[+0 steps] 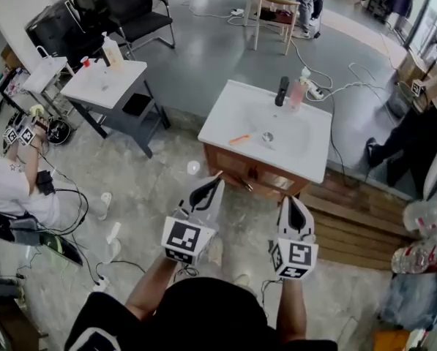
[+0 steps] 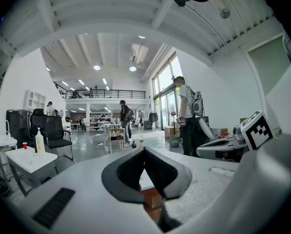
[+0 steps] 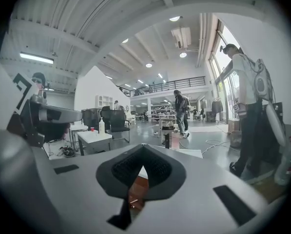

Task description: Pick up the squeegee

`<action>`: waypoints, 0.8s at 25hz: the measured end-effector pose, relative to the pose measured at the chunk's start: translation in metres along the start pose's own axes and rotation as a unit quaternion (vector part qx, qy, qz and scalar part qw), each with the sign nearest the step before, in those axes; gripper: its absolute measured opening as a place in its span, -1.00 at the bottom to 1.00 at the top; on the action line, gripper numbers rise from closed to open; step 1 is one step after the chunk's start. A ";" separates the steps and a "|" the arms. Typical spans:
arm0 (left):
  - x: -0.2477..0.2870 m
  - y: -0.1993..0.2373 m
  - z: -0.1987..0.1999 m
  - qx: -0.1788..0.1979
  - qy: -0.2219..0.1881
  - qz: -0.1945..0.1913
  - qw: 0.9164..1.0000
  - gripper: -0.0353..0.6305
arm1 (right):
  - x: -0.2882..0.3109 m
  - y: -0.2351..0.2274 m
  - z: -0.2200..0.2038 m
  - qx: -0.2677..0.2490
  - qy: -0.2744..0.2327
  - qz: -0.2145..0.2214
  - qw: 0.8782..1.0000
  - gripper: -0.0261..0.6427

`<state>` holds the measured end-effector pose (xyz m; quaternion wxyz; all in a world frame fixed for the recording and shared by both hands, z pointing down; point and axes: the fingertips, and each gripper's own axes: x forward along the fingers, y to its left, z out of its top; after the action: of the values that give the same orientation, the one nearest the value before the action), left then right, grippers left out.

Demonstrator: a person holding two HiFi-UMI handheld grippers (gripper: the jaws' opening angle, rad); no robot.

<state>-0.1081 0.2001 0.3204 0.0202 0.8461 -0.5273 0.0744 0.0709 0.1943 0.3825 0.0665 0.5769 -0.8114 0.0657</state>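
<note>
A small orange-handled tool, which I take for the squeegee [image 1: 239,139], lies on the white sink top [image 1: 222,126] left of the drain. Both grippers hang side by side in front of the wooden vanity, short of the sink and pointing at it. My left gripper [image 1: 218,176] is shut with nothing in it, its tip close to the vanity's front edge. My right gripper [image 1: 290,199] is also shut and empty, a little further back. In the left gripper view [image 2: 144,150] and the right gripper view [image 3: 143,147] the jaws meet at the tip; the squeegee is hidden behind them.
A black faucet [image 1: 282,91] and a pink bottle [image 1: 299,93] stand at the sink's back edge. A white table [image 1: 101,86] with a bottle [image 1: 113,52] stands at the left, black chairs behind it. One person [image 1: 9,189] sits at far left. Wooden boards [image 1: 353,221] lie right of the vanity.
</note>
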 end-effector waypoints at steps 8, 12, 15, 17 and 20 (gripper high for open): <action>0.063 0.051 0.002 -0.006 0.007 -0.048 0.999 -0.91 | 0.059 -0.002 0.005 0.005 0.011 -0.047 0.999 -0.93; 0.087 0.065 0.003 -0.002 0.003 -0.075 0.997 -0.91 | 0.074 -0.007 0.007 0.008 0.015 -0.076 0.997 -0.93; 0.106 0.071 0.005 0.003 -0.001 -0.089 0.996 -0.91 | 0.085 -0.012 0.010 0.013 0.012 -0.090 0.996 -0.93; 0.115 0.073 0.006 0.004 -0.001 -0.096 0.995 -0.91 | 0.090 -0.015 0.007 0.014 0.015 -0.095 0.995 -0.93; 0.130 0.075 0.006 0.006 -0.001 -0.104 0.995 -0.91 | 0.101 -0.022 0.007 0.014 0.018 -0.101 0.995 -0.93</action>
<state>-0.1188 0.0505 0.3299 0.0224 0.8966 -0.4362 0.0737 0.0581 0.0922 0.3951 0.0791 0.6555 -0.7467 0.0801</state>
